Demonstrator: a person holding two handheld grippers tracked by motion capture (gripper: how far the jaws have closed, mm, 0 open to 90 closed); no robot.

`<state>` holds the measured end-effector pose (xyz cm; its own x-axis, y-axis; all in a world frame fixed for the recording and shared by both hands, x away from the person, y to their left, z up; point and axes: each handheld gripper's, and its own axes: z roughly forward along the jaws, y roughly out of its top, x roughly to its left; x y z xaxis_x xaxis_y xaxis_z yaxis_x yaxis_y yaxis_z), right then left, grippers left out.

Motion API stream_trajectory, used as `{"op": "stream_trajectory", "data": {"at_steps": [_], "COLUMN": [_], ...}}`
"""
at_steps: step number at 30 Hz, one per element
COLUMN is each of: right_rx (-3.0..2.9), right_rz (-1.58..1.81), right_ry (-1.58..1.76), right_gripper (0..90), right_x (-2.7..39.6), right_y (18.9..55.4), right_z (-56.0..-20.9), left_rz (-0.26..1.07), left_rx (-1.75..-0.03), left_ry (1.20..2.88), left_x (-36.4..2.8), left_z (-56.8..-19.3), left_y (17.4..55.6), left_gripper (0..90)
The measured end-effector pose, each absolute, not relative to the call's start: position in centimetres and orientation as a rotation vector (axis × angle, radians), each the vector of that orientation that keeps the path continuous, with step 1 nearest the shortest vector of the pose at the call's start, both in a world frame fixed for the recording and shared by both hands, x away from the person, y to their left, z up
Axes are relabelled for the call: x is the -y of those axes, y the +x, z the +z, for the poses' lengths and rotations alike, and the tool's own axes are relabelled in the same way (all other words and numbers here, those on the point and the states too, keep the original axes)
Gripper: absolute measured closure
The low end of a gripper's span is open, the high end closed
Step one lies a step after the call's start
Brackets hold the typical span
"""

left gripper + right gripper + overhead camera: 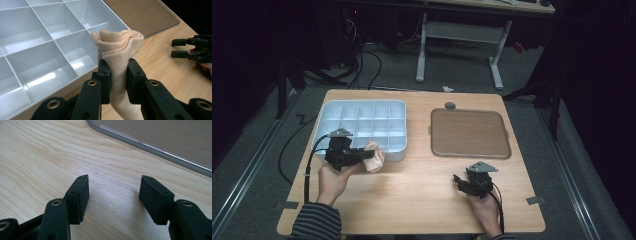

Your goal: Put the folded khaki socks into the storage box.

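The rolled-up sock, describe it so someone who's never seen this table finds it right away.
On the wooden table, find the pale divided tray at its left. At the tray's near right corner, the left tongs pinch a peach rolled sock. It is the only soft cloth thing there.

Pale colours on light wood, black tools.

The left gripper [117,80] is black with brass-coloured rivets, and between its jaws sits a peach-beige knitted sock [120,47] with a fine ribbed weave and a faint grey mark low on it. Just beyond that gripper, the compartment tray [37,40] is pale blue-white with glossy highlights. The table [50,152] under the right gripper [113,195] is light wood with wavy brown grain; that gripper is matte black too. Ahead of it, the flat lid [162,135] is a see-through brown tint with a clear shiny rim. The sleeve [314,222] behind the left gripper has dark and grey stripes.
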<state>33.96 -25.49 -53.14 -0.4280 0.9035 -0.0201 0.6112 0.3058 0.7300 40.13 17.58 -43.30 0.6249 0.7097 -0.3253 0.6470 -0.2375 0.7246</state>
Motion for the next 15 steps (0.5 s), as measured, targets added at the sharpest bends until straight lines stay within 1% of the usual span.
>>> {"op": "stream_trajectory", "data": {"at_steps": [9,15], "right_rx": [-2.148,-2.144], "right_rz": [0.916,0.914], "right_ry": [1.349,1.356], "right_gripper": [40.9,40.9], "right_x": [25.5,25.4], "right_y": [34.0,34.0], "right_z": [-53.1,-53.1], "left_rz": [0.082,0.102], "left_rx": [-1.104,-1.108], "left_ry": [1.915,1.936], "left_x": [-18.7,-18.7], "left_z": [-43.1,-42.7], "left_y": [40.7,41.2], "left_gripper": [76.4,76.5]}}
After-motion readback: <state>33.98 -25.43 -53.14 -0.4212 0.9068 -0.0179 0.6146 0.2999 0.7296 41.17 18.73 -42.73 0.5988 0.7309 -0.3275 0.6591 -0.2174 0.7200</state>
